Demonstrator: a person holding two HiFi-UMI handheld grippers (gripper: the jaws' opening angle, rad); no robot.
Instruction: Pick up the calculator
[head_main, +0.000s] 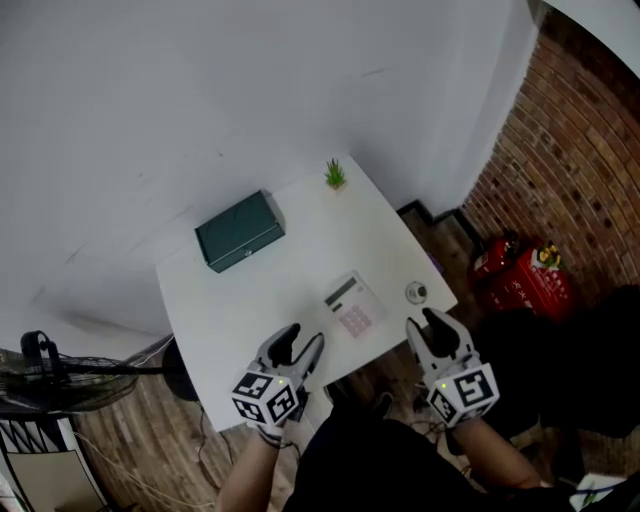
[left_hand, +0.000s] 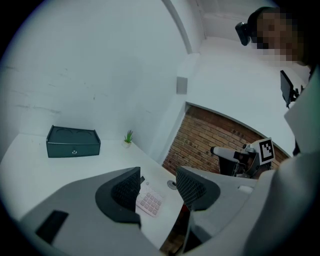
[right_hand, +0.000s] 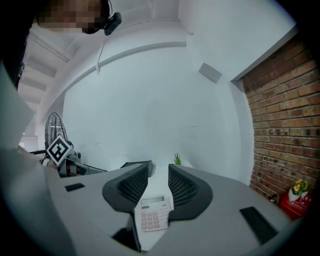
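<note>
The left gripper (head_main: 303, 338) has its jaws spread apart with nothing between them; its own view (left_hand: 157, 185) shows only the tabletop through the gap. It hangs over the near edge of the white table (head_main: 230, 310). The right gripper (head_main: 425, 322) is likewise parted and empty (its dark ribbed pads (right_hand: 131, 187) stand clear on both sides), and it hovers at the table's near right corner.

The calculator (head_main: 354, 304) lies flat on the table, untouched, ahead of both tools: forward and to the right of the left gripper, forward and to the left of the right one. In the left gripper view it (left_hand: 150, 201) shows just beyond the left jaw, pink keys up. In the right gripper view it (right_hand: 154, 215) sits low in the gap between the jaws, display end farther away, though the head view shows it apart from them.

A small round object (head_main: 416, 292) rests on the table just ahead of the right gripper, to the calculator's right. Farther out from both grippers, a dark green box (head_main: 240, 232) stands near the far left edge and a small potted plant (head_main: 335, 176) at the far corner. Beyond the right gripper's outer side, red fire extinguishers (head_main: 520, 278) stand on the floor by a brick wall (head_main: 580, 160). A fan (head_main: 50, 375) stands off to the left gripper's outer side.
</note>
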